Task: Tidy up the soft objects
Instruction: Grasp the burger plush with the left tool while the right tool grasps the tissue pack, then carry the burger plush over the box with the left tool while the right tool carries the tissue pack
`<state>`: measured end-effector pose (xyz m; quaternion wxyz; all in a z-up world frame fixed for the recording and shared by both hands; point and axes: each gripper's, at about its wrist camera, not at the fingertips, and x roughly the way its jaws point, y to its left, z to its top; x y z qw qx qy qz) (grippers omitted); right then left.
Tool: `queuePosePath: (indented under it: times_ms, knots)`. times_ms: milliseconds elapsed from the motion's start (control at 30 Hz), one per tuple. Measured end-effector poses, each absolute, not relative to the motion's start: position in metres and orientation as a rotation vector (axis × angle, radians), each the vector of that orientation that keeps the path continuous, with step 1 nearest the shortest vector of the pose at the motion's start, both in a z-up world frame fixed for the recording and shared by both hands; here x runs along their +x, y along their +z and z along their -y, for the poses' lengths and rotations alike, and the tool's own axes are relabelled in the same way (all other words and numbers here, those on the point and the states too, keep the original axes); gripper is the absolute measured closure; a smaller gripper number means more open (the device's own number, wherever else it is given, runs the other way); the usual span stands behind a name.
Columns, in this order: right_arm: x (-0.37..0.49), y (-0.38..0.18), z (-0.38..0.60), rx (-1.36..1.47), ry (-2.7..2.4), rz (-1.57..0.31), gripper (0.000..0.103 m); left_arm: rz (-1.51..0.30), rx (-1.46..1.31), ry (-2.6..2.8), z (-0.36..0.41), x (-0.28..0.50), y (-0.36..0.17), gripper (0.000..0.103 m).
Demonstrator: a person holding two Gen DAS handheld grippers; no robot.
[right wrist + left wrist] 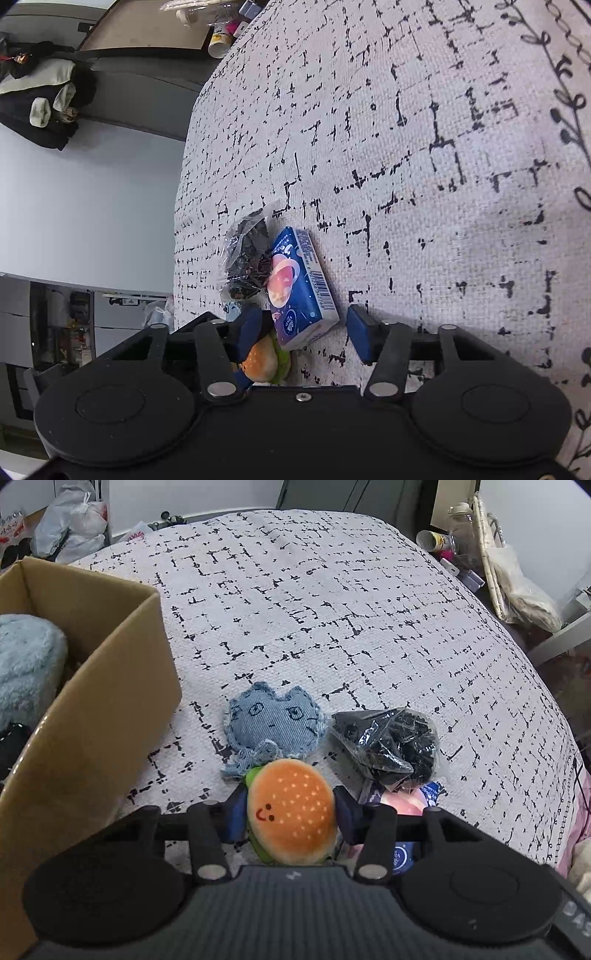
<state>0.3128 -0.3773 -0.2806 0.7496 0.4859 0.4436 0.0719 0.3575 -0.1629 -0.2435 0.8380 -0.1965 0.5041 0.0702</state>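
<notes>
Woven black-flecked bedspread [332, 602] holds a frayed denim plush [273, 723], crinkly black bag [384, 746] and cardboard box [92, 701]. Left gripper [291, 812] pinches the round burger plush [291, 812]; right gripper [303, 332] is spread around a glossy blue pack [299, 288].

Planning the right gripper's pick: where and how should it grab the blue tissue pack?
Grip the blue tissue pack across its two long side faces, coming from its near short end. It lies flat, long axis pointing away. The right gripper is open, already straddling that end.
</notes>
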Motion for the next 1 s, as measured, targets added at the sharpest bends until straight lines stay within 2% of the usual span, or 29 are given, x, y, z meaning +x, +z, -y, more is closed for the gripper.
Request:
queuePosePath:
  times_ms: [33,167,200,500,1000]
  knots:
    - [0.313,-0.282,0.377,1.07,0.158,-0.968,0.056,-1.07,-0.42,0.143,0.162,0.358,-0.243,0.058]
    - [0.314,-0.287,0.375,1.069,0.148,-0.973,0.075,-1.081,-0.443,0.117,0.161,0.357,-0.241,0.06]
    - [0.314,-0.287,0.375,1.072,0.148,-0.969,0.076,-1.081,-0.446,0.113,0.16,0.355,-0.24,0.06]
    - [0.297,-0.26,0.373,1.032,0.159,-0.909,0.084,-1.039,-0.448,0.088,0.15,0.337,-0.212,0.06]
    - [0.273,-0.199,0.344,0.967,0.321,-0.797,0.085,-0.936,-0.449,0.134,0.093,0.295,-0.141,0.06]
